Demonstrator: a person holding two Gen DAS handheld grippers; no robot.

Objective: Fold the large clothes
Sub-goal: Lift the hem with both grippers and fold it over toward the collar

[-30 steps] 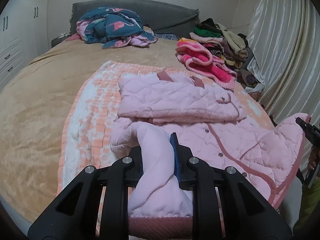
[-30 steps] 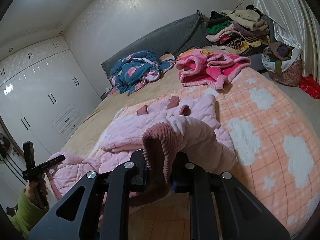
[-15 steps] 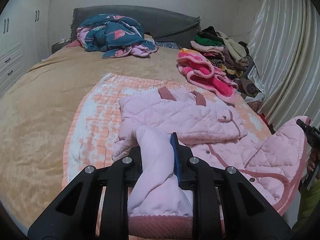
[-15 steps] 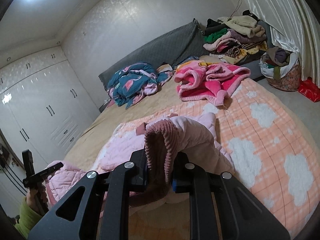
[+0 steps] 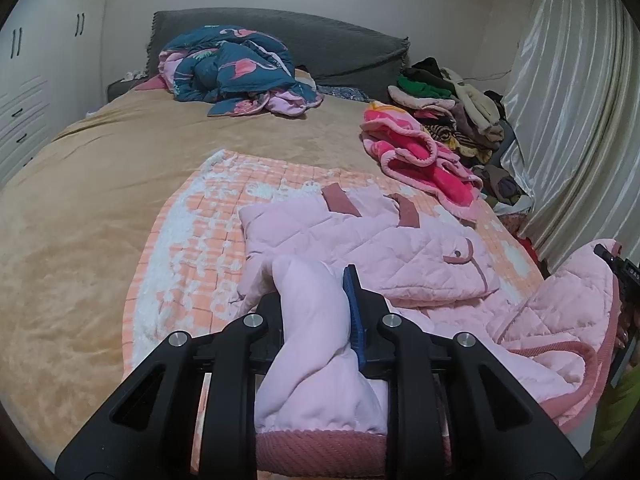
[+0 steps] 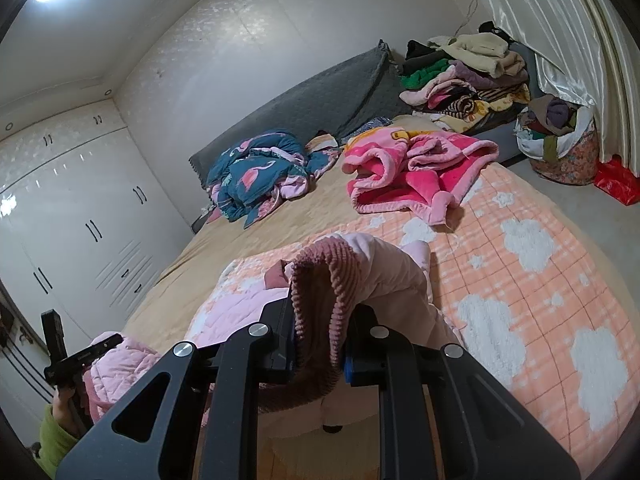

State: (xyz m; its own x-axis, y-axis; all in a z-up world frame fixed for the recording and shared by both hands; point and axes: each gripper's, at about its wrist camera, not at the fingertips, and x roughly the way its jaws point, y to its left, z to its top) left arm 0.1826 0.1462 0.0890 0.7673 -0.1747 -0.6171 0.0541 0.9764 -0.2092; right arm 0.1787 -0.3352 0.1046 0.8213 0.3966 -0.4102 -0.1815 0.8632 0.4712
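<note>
Left claw (image 5: 316, 312) is clamped on a pink jacket (image 5: 384, 248) sleeve; right claw (image 6: 320, 336) is clamped on its ribbed hem, the bed (image 5: 100, 208) ahead.

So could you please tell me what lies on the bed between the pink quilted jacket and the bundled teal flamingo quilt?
In the left wrist view, the peach cloud blanket and tan bedspread lie between the pink quilted jacket and teal flamingo quilt.

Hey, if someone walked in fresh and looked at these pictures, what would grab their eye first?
Probably the pink quilted jacket spread on the peach cloud blanket near the bed's foot, with the left gripper and right gripper each shut on a piece of it. Next, the hot-pink blanket crumpled beyond it and the teal flamingo quilt by the headboard.
</note>
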